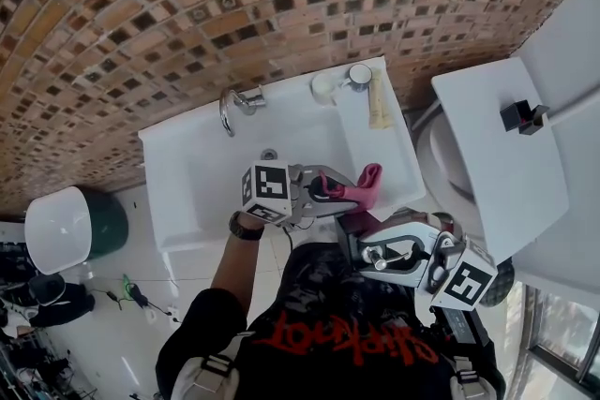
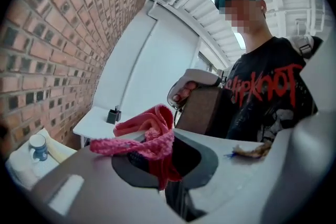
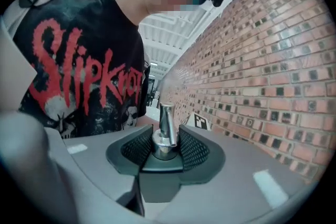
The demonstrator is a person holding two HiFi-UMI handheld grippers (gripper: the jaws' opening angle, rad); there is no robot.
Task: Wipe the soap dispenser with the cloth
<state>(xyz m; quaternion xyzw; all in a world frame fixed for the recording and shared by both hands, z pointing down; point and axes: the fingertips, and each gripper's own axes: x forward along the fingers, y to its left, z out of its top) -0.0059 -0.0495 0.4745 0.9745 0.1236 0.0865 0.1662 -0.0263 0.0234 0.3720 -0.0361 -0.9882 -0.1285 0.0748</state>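
My left gripper [image 1: 325, 194] was pinching the pink cloth [image 2: 151, 138]. Its jaws were closed on a bunched fold, with one knitted edge draped across the near pad and a loose loop standing up beyond it. My right gripper [image 3: 164, 148] was clamped on the soap dispenser [image 2: 208, 110], its two ribbed pads pressed against either side of the metal collar under the pump [image 3: 165, 122], whose spout rose upright between them.

In the head view both grippers were in front of my chest, at the near edge of the white sink [image 1: 202, 178], with their tips pointed toward each other. The dispenser's brown body sat at the end of my right gripper, just beside the cloth that hung from my left one. I could not tell whether the cloth was touching the dispenser.

In the left gripper view the dispenser showed behind the cloth, tilted, in front of my black printed shirt [image 2: 270, 86].

Further back on the sink, the faucet [image 1: 234, 104] stood at the rim against the brick wall [image 1: 187, 5], and a small cup [image 1: 323, 87] stood at the rear corner. A white toilet tank lid [image 1: 497, 173] lay off to my right.
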